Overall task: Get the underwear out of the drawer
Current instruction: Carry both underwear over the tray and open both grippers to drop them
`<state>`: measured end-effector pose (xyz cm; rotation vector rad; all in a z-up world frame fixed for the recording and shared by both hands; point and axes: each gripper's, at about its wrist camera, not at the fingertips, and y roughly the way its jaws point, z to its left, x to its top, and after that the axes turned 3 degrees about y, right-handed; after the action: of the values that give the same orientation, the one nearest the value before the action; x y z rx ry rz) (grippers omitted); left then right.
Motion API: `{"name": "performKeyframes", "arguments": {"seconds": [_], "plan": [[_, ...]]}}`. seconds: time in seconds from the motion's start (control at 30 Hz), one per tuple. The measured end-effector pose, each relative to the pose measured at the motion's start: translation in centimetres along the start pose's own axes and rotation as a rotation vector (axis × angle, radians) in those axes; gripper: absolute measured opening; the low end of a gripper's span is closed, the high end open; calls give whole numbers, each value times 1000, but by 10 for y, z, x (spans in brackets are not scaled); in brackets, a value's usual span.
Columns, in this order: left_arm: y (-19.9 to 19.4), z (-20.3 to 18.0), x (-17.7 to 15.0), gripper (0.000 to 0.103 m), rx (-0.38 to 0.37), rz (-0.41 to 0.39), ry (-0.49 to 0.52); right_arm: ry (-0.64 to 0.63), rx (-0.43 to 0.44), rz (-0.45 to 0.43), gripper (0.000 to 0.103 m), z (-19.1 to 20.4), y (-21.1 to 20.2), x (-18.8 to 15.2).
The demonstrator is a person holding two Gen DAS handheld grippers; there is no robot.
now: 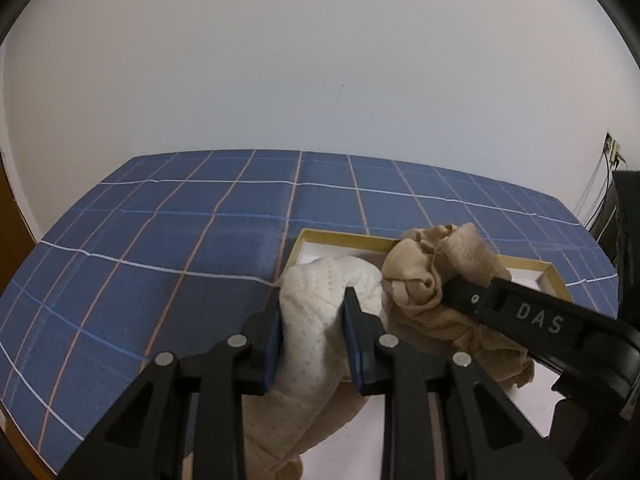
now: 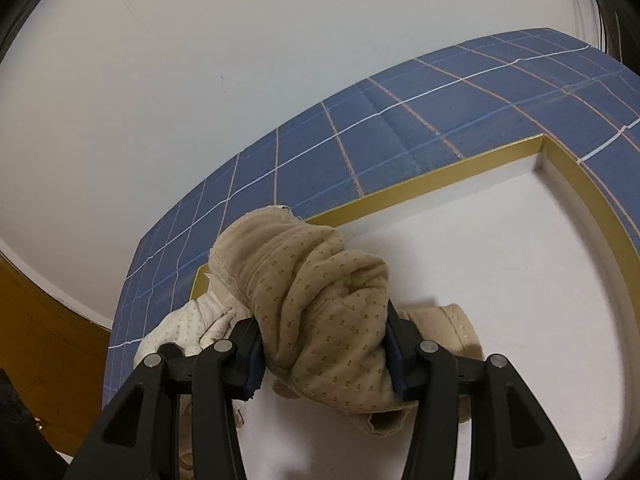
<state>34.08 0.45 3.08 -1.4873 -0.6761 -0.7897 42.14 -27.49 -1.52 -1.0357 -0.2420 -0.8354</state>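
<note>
While the drawer (image 2: 440,176) rim lay near, the left claw (image 1: 312,332) clamped cream underwear (image 1: 316,300) and the right claw (image 2: 324,344) clamped tan underwear (image 2: 320,300), both tilted downward.

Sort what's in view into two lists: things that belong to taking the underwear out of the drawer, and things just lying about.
Part of the job:
- white underwear, clamped in the left gripper
- tan underwear, clamped in the right gripper
- gold-rimmed drawer with a white floor

Just there:
- blue checked cloth
- cables by the wall
- brown wooden furniture
</note>
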Motion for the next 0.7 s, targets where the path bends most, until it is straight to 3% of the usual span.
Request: {"name": "performKeyframes", "arguments": {"seconds": [0.1,0.17,0.2,0.27,0.33,0.47,0.57,0.7], "plan": [[2,-2,0,27,11,10,11,-5,0,11,58,1,6,2],[-2,-8,-1,34,28,6,23,-12,13,19,67,3,5,0],[-4,-12,-1,41,34,6,37,-18,19,21,71,5,3,-1],[-8,-20,-1,81,61,8,70,-11,40,25,74,4,1,-1],[-13,-23,0,92,77,-23,95,13,70,20,76,3,-4,-2],[-42,-24,2,103,94,-107,91,80,152,-41,77,-7,-27,-4],[-60,-23,1,103,99,-148,73,83,198,-93,77,-11,-51,-12],[-74,-25,-6,103,88,-146,54,57,205,-157,77,-10,-79,-23]]}}
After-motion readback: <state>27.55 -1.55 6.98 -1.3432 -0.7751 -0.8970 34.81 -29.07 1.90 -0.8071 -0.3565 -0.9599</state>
